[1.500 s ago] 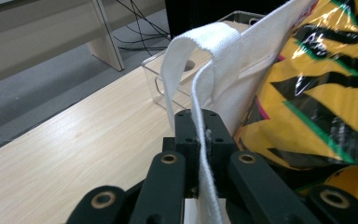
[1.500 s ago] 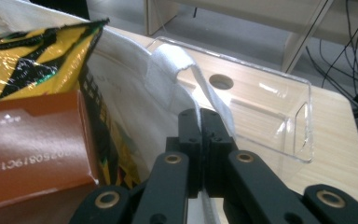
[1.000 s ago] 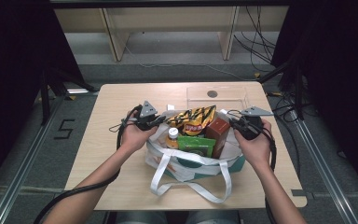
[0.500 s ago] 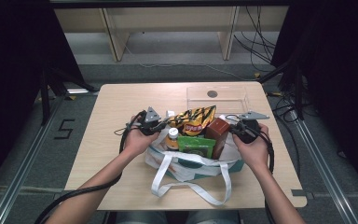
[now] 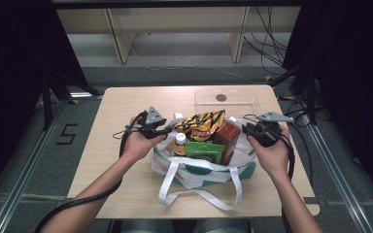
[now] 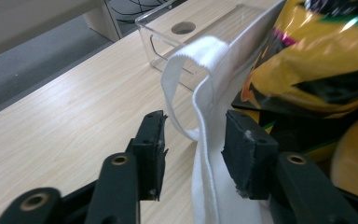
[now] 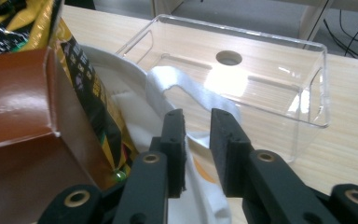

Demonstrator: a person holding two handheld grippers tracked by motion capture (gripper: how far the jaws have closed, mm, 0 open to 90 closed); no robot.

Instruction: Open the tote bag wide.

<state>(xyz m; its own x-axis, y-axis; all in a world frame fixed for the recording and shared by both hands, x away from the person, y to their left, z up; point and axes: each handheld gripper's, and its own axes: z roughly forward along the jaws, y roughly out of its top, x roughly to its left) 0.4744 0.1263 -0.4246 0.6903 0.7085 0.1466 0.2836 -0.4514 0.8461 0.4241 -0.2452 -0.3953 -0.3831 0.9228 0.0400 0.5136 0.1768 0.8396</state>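
Note:
A white and teal tote bag (image 5: 199, 171) stands on the table, holding a yellow chip bag (image 5: 201, 125), a brown box (image 5: 227, 138), a green packet (image 5: 204, 149) and a bottle (image 5: 178, 141). My left gripper (image 5: 167, 129) is at the bag's far left corner. Its jaws have just been opening, and the white strap (image 6: 200, 93) hangs loose between them (image 6: 193, 126). My right gripper (image 5: 246, 130) is at the far right corner. Its jaws (image 7: 196, 116) have just been opening too, with a narrow gap around the strap (image 7: 177, 86).
A clear plastic box (image 5: 226, 99) with a round hole lies just behind the bag, close to both grippers. The bag's front handles (image 5: 199, 194) trail toward the near table edge. Bare wood (image 5: 111, 116) spreads to the left.
Both hands stay at the bag's far corners, with only slight shifts. From above, the bag and its contents sit as before.

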